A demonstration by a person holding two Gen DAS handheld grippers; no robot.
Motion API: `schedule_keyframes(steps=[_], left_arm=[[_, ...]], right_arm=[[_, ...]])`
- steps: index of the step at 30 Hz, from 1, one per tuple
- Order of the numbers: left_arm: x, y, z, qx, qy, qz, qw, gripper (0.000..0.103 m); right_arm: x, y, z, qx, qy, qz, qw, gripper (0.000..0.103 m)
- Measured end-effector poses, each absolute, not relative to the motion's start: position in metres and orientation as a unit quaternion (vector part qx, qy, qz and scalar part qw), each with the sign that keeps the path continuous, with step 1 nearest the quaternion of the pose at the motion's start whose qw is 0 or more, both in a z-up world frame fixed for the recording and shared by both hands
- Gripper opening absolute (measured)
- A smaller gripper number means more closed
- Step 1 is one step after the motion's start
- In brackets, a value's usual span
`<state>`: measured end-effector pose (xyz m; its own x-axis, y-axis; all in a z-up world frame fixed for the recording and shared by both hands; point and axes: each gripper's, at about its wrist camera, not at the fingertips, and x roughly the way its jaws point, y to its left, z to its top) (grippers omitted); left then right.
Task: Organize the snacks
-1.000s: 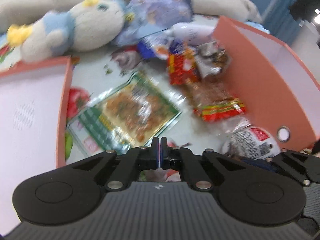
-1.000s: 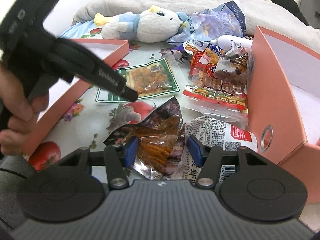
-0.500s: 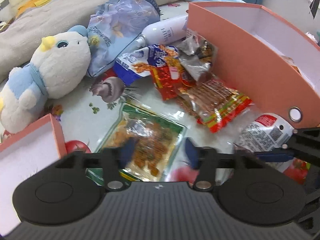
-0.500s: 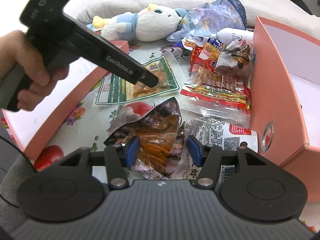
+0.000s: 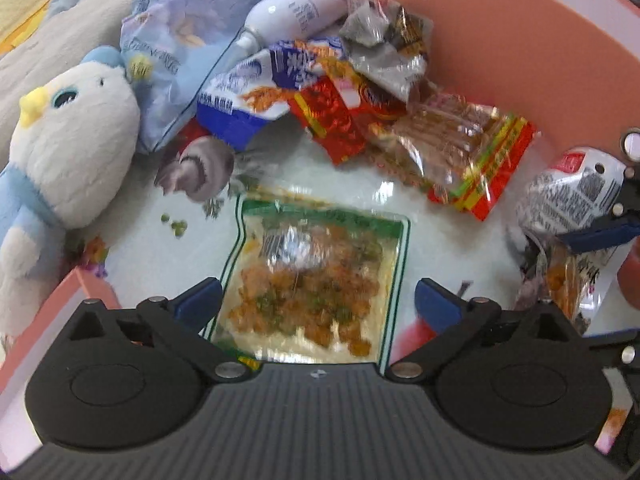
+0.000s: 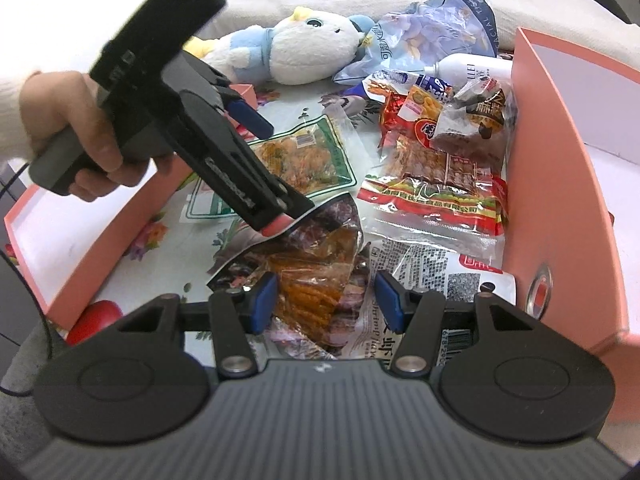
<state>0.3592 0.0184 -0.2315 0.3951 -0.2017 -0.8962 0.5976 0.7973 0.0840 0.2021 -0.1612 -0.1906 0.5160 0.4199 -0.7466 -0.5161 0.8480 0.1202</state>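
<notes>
We see the left gripper (image 5: 316, 300) jaws open over the green-bordered snack bag (image 5: 316, 280); only the right view shows right gripper (image 6: 326, 300) open around the orange-stick packet (image 6: 320, 276).

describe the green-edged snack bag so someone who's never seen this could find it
Between the two pink boxes, on the flowered cloth, the green-bordered clear pouch lies flat, framed by the open left gripper. Unlike nearby red packets, it shows orange crumbly pieces.
</notes>
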Motion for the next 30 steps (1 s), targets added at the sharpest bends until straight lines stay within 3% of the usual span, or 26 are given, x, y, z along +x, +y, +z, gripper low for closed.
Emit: schedule_keyframes(steps=[9, 22, 30], left_arm=[[0.371, 0.031, -0.241, 0.137, 0.500, -0.236, 0.822, 0.103], [0.348, 0.024, -0.226, 0.105, 0.485, -0.190, 0.847, 0.055], [0.312, 0.033, -0.206, 0.053, 0.478, -0.168, 0.861, 0.049]], right_arm=[[0.204, -0.160, -0.191, -0.068, 0.411, 0.273, 0.867, 0.056], [0.203, -0.160, -0.187, -0.065, 0.415, 0.268, 0.867, 0.055], [0.201, -0.160, -0.173, -0.053, 0.417, 0.260, 0.869, 0.053]])
